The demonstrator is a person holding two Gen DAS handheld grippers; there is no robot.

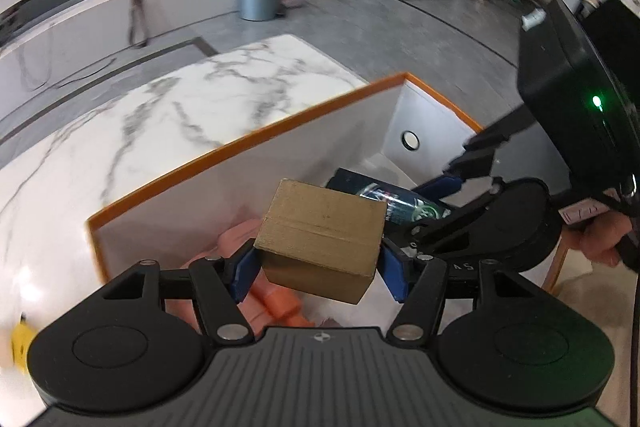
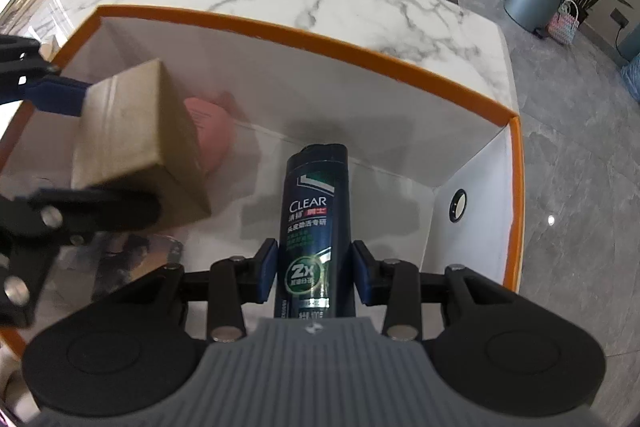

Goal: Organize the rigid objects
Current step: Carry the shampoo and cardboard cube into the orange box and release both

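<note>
A: Left wrist view?
B: Left gripper (image 1: 318, 269) clamped on the cardboard box (image 1: 322, 233), held over the orange-rimmed bin (image 1: 240, 143) on the marble table (image 1: 168, 111). Right gripper (image 1: 434, 205) just beyond it, gripping the bottle (image 1: 394, 201).

A: Right wrist view?
B: Right gripper (image 2: 314, 273) clenched on the dark shampoo bottle (image 2: 314, 227), bottle pointing ahead into the bin (image 2: 304, 39). Box (image 2: 136, 143) to its left, pink item (image 2: 210, 131) beyond it.

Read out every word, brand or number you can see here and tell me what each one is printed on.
"CLEAR": dark blue shampoo bottle held in the right gripper.
"2X": green round badge lower on that bottle.
Chinese lines on the bottle: too small to read.
Print on the pink bottle: too blurred to read.
Brown cardboard box: no text visible.
</note>
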